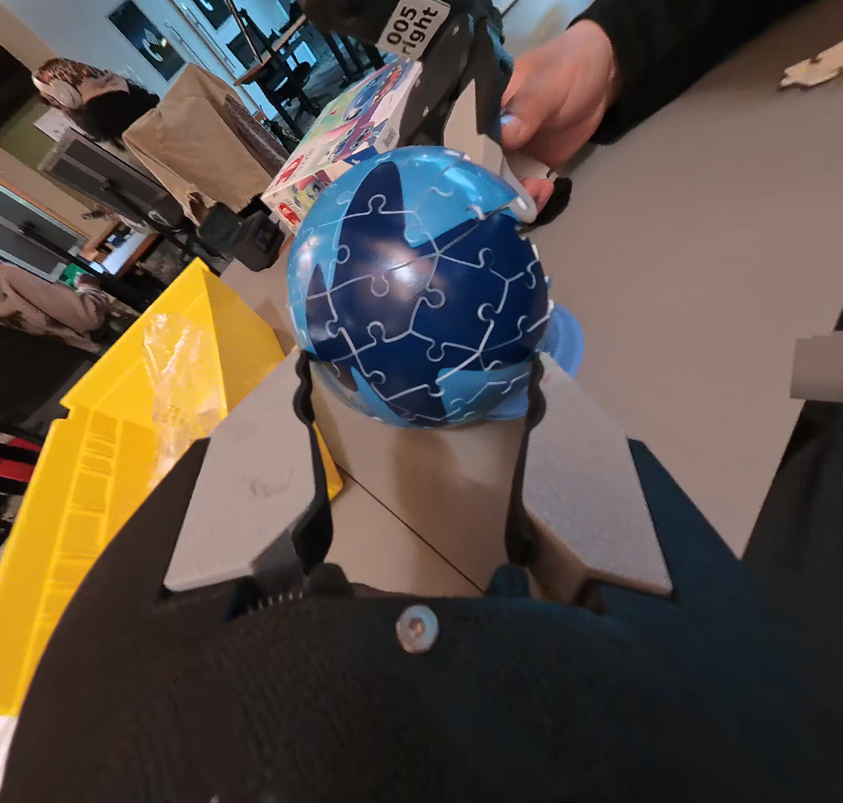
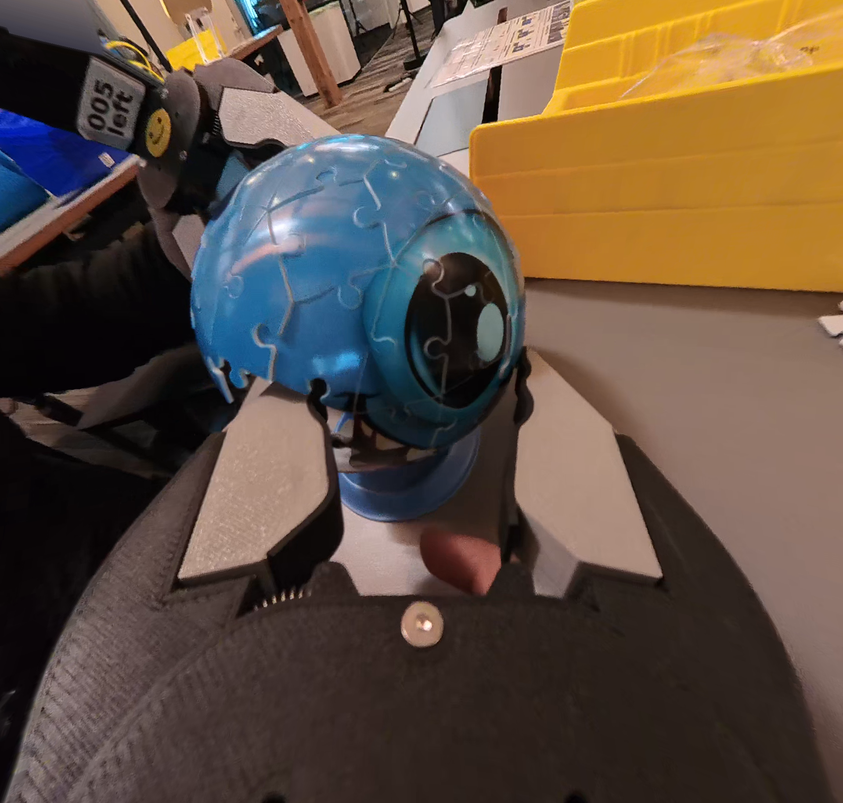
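A blue puzzle ball with light and dark blue pieces stands on a blue stand on the grey table. In the right wrist view the puzzle ball shows a large black eye. My left gripper has its fingers pressed against the ball's lower sides. My right gripper clasps the ball's lower part from the opposite side. The right gripper also shows above the ball in the left wrist view, held by a hand. The left gripper shows behind the ball in the right wrist view.
A yellow bin with a clear plastic bag stands beside the ball; it also shows in the right wrist view. A colourful puzzle box, a brown paper bag and a small black device sit behind. A printed sheet lies farther off.
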A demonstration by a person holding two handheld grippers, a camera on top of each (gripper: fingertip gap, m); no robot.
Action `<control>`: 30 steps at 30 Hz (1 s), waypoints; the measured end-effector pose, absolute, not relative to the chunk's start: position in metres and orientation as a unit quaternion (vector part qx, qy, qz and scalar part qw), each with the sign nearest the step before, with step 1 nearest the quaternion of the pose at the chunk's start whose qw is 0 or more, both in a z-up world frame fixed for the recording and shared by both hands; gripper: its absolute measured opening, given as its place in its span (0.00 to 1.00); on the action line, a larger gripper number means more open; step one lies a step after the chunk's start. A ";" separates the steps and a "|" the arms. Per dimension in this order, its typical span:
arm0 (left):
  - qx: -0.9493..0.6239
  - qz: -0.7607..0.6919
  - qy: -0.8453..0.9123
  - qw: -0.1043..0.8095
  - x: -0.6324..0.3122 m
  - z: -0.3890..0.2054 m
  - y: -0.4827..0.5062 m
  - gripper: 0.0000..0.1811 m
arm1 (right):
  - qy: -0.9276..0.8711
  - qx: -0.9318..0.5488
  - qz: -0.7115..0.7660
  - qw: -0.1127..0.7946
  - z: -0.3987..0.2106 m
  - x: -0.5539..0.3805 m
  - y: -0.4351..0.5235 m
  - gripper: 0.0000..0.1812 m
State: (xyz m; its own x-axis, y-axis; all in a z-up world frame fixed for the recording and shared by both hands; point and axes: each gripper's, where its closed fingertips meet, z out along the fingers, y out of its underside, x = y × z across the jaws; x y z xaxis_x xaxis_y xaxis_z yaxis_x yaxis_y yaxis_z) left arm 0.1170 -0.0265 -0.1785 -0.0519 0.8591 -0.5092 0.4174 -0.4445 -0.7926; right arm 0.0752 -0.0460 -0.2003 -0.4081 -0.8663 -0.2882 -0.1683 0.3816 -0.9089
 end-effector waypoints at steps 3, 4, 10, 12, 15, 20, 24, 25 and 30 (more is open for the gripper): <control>-0.665 0.552 -0.470 0.179 0.116 -0.180 -0.023 0.51 | 0.721 -0.370 -0.441 0.386 -0.201 0.073 -0.044 0.44; -0.666 0.558 -0.465 0.169 0.117 -0.180 -0.022 0.51 | 0.723 -0.375 -0.441 0.377 -0.202 0.072 -0.044 0.43; -0.651 0.589 -0.454 0.152 0.124 -0.177 -0.016 0.41 | 0.728 -0.398 -0.440 0.344 -0.209 0.066 -0.038 0.46; -0.644 0.570 -0.477 0.178 0.126 -0.181 -0.013 0.42 | 0.724 -0.411 -0.445 0.331 -0.210 0.066 -0.036 0.46; -0.631 0.558 -0.499 0.204 0.129 -0.182 -0.014 0.43 | 0.726 -0.415 -0.445 0.321 -0.212 0.064 -0.035 0.46; -0.614 0.535 -0.516 0.266 0.128 -0.182 -0.005 0.43 | 0.728 -0.414 -0.444 0.319 -0.213 0.062 -0.034 0.46; -0.608 0.530 -0.525 0.272 0.125 -0.187 -0.004 0.43 | 0.731 -0.425 -0.438 0.306 -0.217 0.060 -0.031 0.47; -0.608 0.527 -0.528 0.272 0.124 -0.190 -0.004 0.43 | 0.731 -0.428 -0.436 0.304 -0.218 0.060 -0.029 0.47; -0.607 0.521 -0.531 0.279 0.121 -0.194 -0.004 0.46 | 0.737 -0.430 -0.424 0.304 -0.222 0.051 -0.024 0.47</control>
